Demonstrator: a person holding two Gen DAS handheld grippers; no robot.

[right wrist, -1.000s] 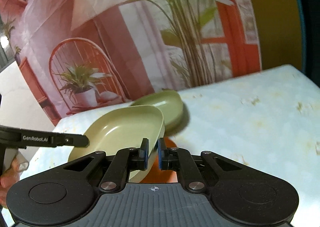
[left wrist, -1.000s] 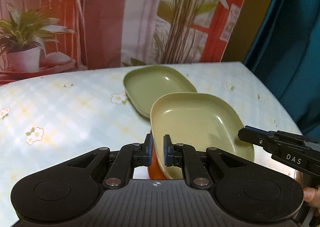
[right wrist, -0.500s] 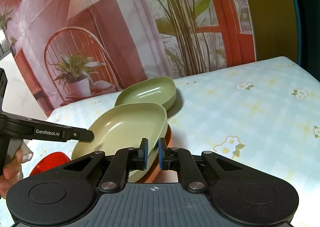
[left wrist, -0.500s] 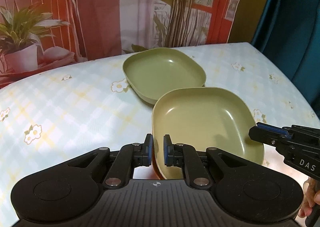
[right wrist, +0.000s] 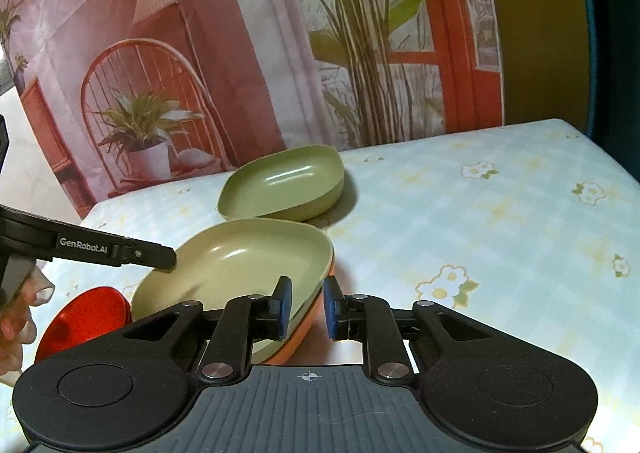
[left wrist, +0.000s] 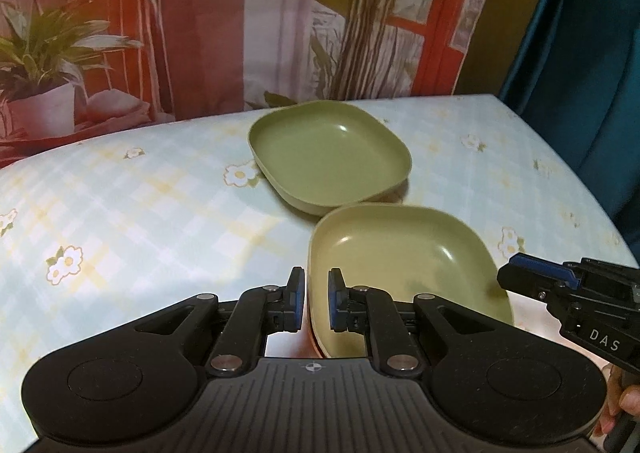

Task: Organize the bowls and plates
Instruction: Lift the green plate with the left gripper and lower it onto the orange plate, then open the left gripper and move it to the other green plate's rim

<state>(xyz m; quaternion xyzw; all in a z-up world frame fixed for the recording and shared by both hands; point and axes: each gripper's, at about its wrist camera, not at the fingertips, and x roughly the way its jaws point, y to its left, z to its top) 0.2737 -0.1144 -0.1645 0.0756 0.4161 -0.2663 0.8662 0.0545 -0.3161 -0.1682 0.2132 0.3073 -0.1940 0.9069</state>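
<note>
A light green square plate (left wrist: 404, 253) rests on an orange plate (right wrist: 308, 327) near the table's front. My left gripper (left wrist: 314, 303) straddles its left rim, jaws slightly apart. My right gripper (right wrist: 304, 307) straddles its right rim with a small gap, and also shows in the left wrist view (left wrist: 540, 279). A darker green plate (left wrist: 332, 155) lies just behind, also in the right wrist view (right wrist: 284, 185). The left gripper's finger (right wrist: 120, 249) reaches over the light plate.
A red round dish (right wrist: 86, 323) lies at the front left. The table (left wrist: 120, 221) has a pale floral checked cloth. A printed backdrop hangs behind and a teal curtain (left wrist: 592, 53) stands at the right edge.
The light green plate has come down from a tilted, lifted hold onto the orange plate. Both grippers' jaws have opened a little around its rims.
</note>
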